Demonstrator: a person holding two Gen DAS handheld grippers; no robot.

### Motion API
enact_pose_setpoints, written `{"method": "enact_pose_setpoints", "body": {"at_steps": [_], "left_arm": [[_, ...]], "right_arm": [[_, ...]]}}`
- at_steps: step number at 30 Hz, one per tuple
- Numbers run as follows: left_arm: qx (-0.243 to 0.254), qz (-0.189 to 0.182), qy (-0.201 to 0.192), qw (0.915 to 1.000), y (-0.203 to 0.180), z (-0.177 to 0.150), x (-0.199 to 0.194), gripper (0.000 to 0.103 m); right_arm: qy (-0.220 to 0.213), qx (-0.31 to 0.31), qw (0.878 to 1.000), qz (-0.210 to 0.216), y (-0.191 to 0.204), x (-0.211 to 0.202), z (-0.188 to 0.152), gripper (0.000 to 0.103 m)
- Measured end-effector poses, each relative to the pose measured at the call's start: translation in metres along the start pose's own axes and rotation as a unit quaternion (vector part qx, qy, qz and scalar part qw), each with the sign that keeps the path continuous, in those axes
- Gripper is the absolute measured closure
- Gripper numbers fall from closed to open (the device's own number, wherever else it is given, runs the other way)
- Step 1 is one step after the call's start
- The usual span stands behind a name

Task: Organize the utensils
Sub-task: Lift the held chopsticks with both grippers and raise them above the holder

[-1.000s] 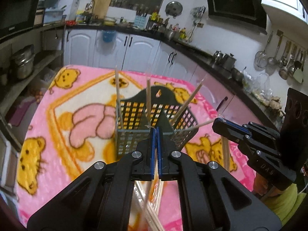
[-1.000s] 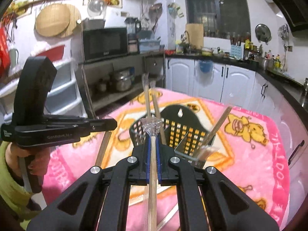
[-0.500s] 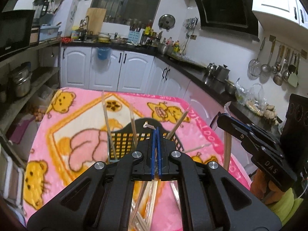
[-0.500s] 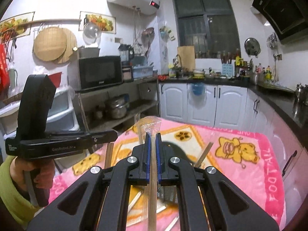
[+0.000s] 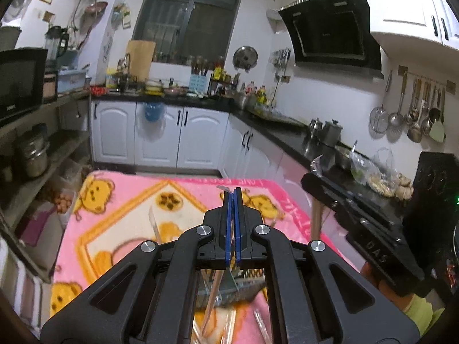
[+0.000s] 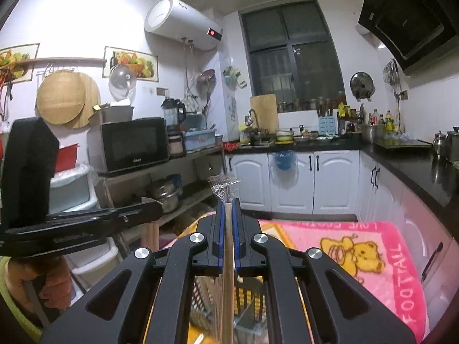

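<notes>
With your right claw (image 6: 226, 203) clamped on the wrapped chopstick (image 6: 226, 258) and left claw (image 5: 233, 197) pinching the wrapper tip (image 5: 223, 188) – pull apart steadily above the basket (image 6: 246, 295).

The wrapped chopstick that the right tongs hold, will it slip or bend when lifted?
The wrapped chopstick looks straight, so probably stiff. Its clear wrapper may let it slide between the right tongs. It seems thin, likely light.

Mostly hidden behind the fingers (image 6: 218, 243): the utensil basket (image 6: 246, 301) (mesh alone showing); chopsticks (image 5: 210, 295) cut off below.
</notes>
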State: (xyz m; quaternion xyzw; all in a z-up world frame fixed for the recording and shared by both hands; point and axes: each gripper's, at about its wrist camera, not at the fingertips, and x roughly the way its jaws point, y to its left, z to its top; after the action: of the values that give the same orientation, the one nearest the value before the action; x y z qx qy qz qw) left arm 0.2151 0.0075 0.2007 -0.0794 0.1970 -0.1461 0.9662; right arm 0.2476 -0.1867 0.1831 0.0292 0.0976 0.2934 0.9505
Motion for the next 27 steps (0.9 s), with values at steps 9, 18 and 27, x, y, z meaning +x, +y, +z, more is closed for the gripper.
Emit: {"method": "enact_pose_setpoints", "body": {"at_steps": [9,18,27], "left_arm": [[-0.003,0.009,-0.027,0.9996,0.010,0.028,0.011,0.103],[-0.004,0.030,-0.048,0.9984,0.021,0.029,0.035,0.103],[-0.026,0.044,-0.047,0.9976,0.039,0.011,0.064,0.103]], "right_arm": [[-0.027,-0.015,0.999,-0.031,-0.003,0.032,0.018,0.098],[-0.068,-0.034,0.995,-0.063,-0.008,0.048,0.019,0.098],[-0.082,-0.050,0.992,-0.085,-0.010,0.057,0.005,0.098]]}}
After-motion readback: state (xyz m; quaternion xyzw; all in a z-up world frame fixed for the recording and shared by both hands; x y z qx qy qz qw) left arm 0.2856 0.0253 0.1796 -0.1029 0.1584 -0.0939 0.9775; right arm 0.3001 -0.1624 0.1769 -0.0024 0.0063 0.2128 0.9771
